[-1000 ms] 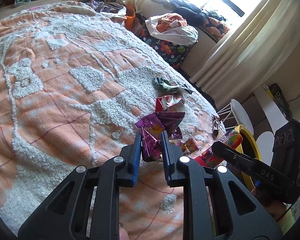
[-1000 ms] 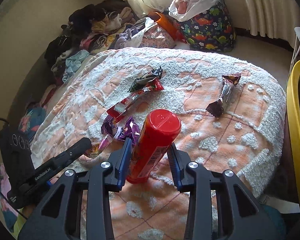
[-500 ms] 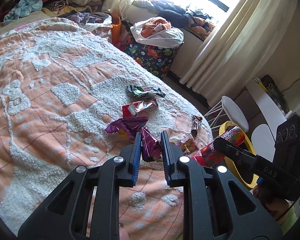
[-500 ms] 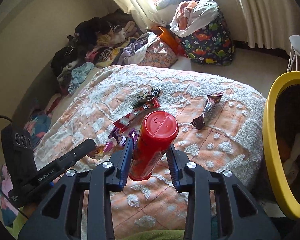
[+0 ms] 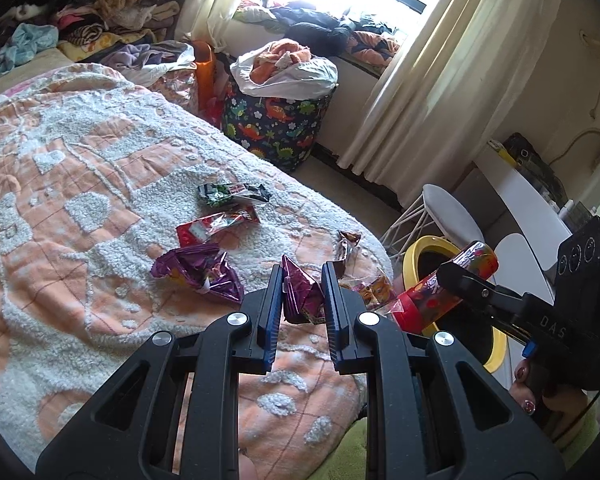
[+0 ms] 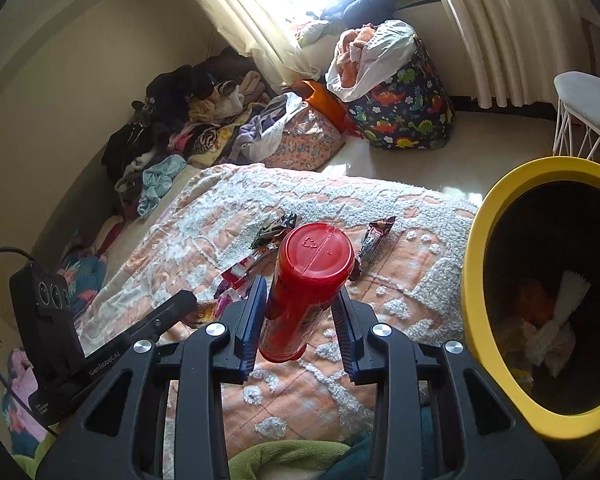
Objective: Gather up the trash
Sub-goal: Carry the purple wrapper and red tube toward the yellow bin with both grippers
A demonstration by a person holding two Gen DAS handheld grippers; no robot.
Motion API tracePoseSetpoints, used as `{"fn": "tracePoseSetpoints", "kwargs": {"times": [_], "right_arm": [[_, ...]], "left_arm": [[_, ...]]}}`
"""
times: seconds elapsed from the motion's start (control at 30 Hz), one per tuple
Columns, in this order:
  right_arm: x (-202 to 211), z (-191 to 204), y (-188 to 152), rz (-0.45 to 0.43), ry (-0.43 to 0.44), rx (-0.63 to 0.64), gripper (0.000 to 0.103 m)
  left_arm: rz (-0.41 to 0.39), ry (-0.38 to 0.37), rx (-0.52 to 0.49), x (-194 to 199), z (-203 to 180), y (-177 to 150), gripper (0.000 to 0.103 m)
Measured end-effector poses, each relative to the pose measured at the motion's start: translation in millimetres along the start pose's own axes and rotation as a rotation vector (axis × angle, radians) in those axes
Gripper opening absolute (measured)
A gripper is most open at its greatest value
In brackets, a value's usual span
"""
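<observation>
Red canister is clamped in the right gripper, a purple wrapper pinched narrowly in the left gripper; both loads look mid-carry toward the yellow bin at 3 o'clock; next, clear its rim, then release; 5 wrappers remain on the bedspread toward 12 o'clock.

We carry two black plastic tools, left tool and right tool, blue ribbed pads inside our fingers, silver screws at the joints, white lettering along the sides, dark glittery nail polish.
</observation>
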State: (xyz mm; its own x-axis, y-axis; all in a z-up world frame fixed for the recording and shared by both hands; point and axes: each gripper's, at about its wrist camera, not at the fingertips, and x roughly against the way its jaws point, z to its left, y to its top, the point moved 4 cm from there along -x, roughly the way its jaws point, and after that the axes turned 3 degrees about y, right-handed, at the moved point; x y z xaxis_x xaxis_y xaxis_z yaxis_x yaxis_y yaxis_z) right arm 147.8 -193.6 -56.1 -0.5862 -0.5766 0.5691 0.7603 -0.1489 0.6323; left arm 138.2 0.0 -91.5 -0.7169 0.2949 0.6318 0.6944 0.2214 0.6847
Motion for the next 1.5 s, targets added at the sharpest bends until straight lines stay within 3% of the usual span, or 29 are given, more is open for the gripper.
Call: {"fn": "tracePoseSetpoints", "kwargs": {"times": [0.83, 1.5], "right_arm": [[63.6, -42.4, 27.7, -0.141, -0.055, -0.034, 0.031], [97.9, -93.7, 37.0, -0.227, -0.174, -0.092, 0.031]], "left_arm": [[-0.01, -0.041, -0.095, 3.1, -58.9, 1.3, 0.014], [0.016, -0.09, -0.179, -13.9, -105.2, -6.4, 0.014]]}}
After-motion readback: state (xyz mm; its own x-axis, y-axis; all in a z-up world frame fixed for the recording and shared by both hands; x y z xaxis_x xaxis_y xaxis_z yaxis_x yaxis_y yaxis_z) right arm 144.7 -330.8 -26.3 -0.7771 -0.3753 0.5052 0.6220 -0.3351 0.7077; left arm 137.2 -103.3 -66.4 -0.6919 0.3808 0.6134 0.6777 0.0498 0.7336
